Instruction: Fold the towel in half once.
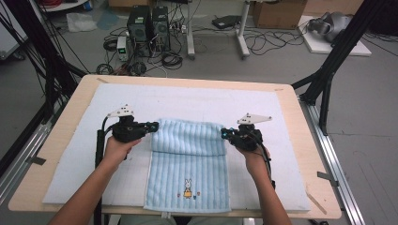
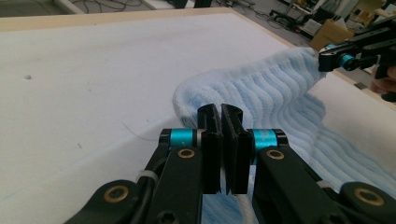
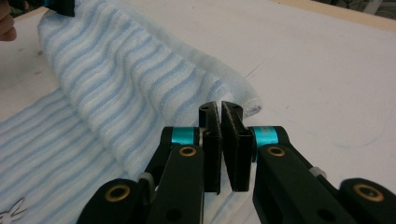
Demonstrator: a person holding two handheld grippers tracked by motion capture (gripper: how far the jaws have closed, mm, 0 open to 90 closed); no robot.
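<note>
A light blue striped towel (image 1: 187,161) with a small rabbit picture lies on the white mat (image 1: 187,99), reaching to the near edge. Its far end is raised and rolled over toward me between the two grippers. My left gripper (image 1: 155,125) is shut on the towel's far left corner, and my right gripper (image 1: 224,133) is shut on the far right corner. In the left gripper view the jaws (image 2: 220,109) are pressed together with the towel (image 2: 266,93) bunched just behind them, and the right gripper (image 2: 343,58) shows beyond. In the right gripper view the jaws (image 3: 219,107) pinch the towel's fold (image 3: 121,79).
The mat covers most of the wooden table (image 1: 294,112). Black frame posts (image 1: 328,65) stand at both far corners. Beyond the far edge the floor holds computer towers (image 1: 149,26), cables and a cardboard box (image 1: 278,13).
</note>
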